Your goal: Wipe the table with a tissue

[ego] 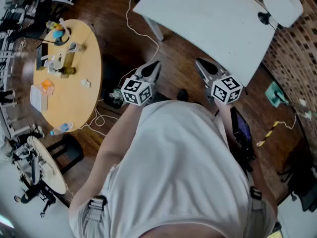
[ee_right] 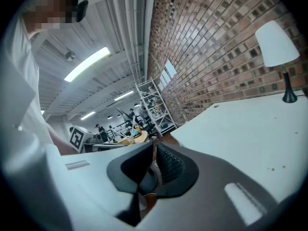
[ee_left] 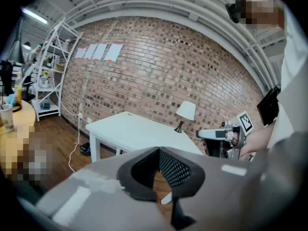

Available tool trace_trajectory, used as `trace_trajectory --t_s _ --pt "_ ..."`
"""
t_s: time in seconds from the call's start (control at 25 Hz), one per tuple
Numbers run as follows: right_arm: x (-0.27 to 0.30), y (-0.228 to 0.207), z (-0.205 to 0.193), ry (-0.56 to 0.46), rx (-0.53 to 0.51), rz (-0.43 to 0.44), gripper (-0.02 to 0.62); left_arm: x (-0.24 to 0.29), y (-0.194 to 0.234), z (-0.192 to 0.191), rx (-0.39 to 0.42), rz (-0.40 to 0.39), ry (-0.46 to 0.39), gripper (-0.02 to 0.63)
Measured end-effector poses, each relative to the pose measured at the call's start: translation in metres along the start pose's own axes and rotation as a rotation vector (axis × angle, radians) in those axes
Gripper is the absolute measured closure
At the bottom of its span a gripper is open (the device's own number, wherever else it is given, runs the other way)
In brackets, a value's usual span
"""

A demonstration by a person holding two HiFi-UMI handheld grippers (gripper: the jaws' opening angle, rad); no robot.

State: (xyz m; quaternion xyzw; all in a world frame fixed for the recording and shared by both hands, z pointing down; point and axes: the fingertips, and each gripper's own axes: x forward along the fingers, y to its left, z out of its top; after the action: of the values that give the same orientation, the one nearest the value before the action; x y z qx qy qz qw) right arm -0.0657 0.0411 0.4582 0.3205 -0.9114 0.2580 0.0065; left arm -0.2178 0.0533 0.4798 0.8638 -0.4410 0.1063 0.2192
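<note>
White table (ego: 208, 29) stands straight ahead of you, its bare top angled across the upper part of the head view, with a white-shaded lamp (ego: 282, 6) at its far corner next to the brick wall (ego: 297, 58). You hold both grippers in front of your chest, above the wooden floor (ego: 173, 58) on the near side of that table, and neither one touches it.

Your left gripper (ego: 154, 67) points toward the floor near the table's leg. In its own view its jaws (ee_left: 158, 150) meet at the tips, with only floor showing through the gap behind them, so it holds nothing. That same view shows the table top (ee_left: 134, 131), the lamp (ee_left: 185, 112) and your other gripper out to the right.

Your right gripper (ego: 202, 66) sits just beside the table's near edge. Its jaws (ee_right: 154, 144) are also pressed together and empty, and the table top (ee_right: 250, 134) spreads along their right side.

Well off to your left is a round wooden table (ego: 74, 103) crowded with bottles and small items. Among them lies a small crumpled white thing (ego: 85, 83), too small to tell whether it is a tissue. A white cable (ego: 131, 24) trails over the floor between the two tables.
</note>
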Motion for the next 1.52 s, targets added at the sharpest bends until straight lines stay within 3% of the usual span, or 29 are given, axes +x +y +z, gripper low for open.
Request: trace_trajectory --t_s 0.16,0.52,0.84,1.0,1.16,1.32,1.52 --pt "0.004 -0.002 -0.014 0.034 0.017 -0.045 0.566 -0.003 0.018 -0.02 -0.02 -0.01 0.034 0.601" --pt "0.081 0.049 -0.05 0.162 0.032 0.134 0.568 -0.097 0.097 -0.05 -0.124 0.242 0.04 0.6" --pt "0.158 0.08 -0.049 0.253 0.012 0.179 0.568 -0.153 0.198 -0.071 -0.259 0.375 0.036 0.598" --pt "0.195 0.089 -0.045 0.293 -0.011 0.169 0.568 -0.171 0.255 -0.084 -0.275 0.426 0.076 0.584" --pt "0.231 0.095 -0.035 0.305 -0.022 0.146 0.568 -0.2 0.32 -0.098 -0.345 0.561 0.079 0.584" --pt "0.268 0.102 -0.029 0.317 -0.033 0.134 0.568 -0.224 0.385 -0.105 -0.361 0.68 0.1 0.567" --pt "0.292 0.1 -0.031 0.341 -0.02 0.071 0.568 -0.23 0.44 -0.127 -0.415 0.755 0.171 0.462"
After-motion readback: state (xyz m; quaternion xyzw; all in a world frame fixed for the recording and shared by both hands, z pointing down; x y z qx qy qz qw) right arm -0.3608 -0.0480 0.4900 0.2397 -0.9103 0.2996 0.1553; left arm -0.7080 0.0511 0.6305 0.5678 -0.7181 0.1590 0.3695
